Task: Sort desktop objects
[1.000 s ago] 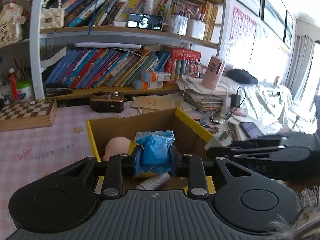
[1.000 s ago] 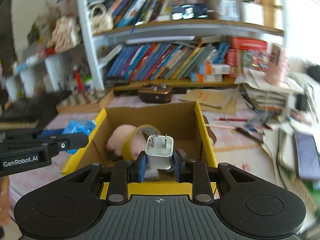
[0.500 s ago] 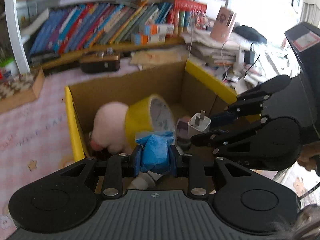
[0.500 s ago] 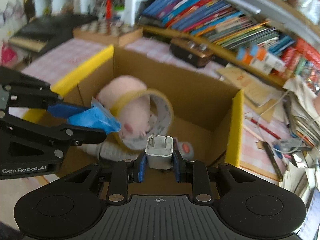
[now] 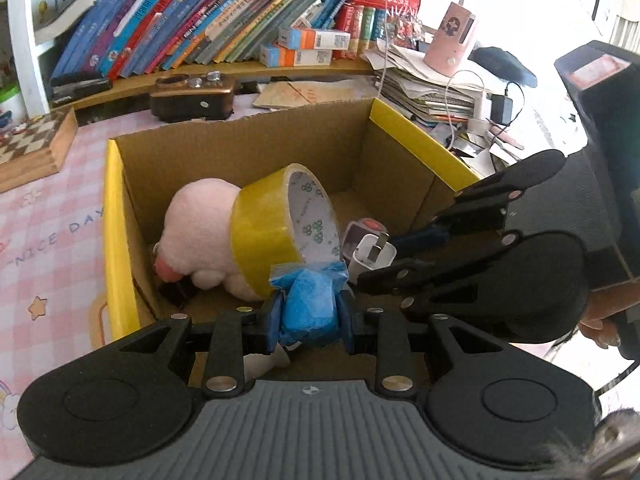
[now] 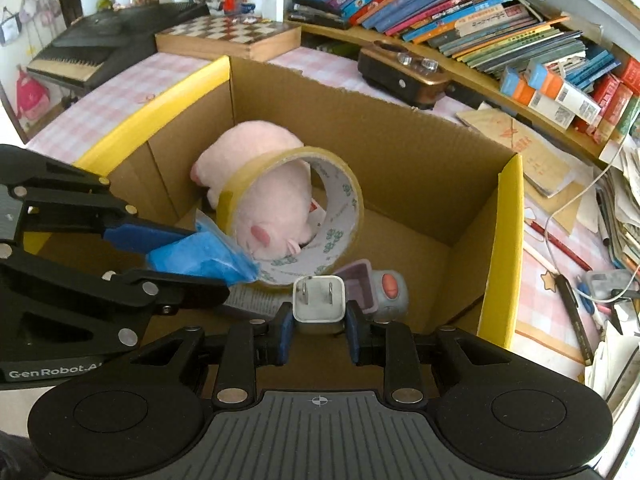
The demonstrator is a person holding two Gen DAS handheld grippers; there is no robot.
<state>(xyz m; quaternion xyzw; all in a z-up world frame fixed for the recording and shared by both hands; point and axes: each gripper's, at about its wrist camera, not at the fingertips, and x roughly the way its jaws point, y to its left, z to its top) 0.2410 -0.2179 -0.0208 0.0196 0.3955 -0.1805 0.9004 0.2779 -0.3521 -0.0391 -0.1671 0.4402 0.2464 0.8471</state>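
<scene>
A cardboard box with yellow flaps stands on the pink checked desk. Inside lie a pink plush toy, a yellow tape roll and a small grey and purple gadget. My left gripper is shut on a blue crumpled packet low inside the box, by the tape roll. My right gripper is shut on a white plug adapter, also inside the box, just right of the left one.
A brown wooden radio sits behind the box. A chessboard box lies at the far left. Shelves of books run along the back. Stacked papers, cables and pens crowd the desk to the right.
Both grippers have come down from above the box rim into the box, each keeping its load. They now sit close together beside the tape roll.
</scene>
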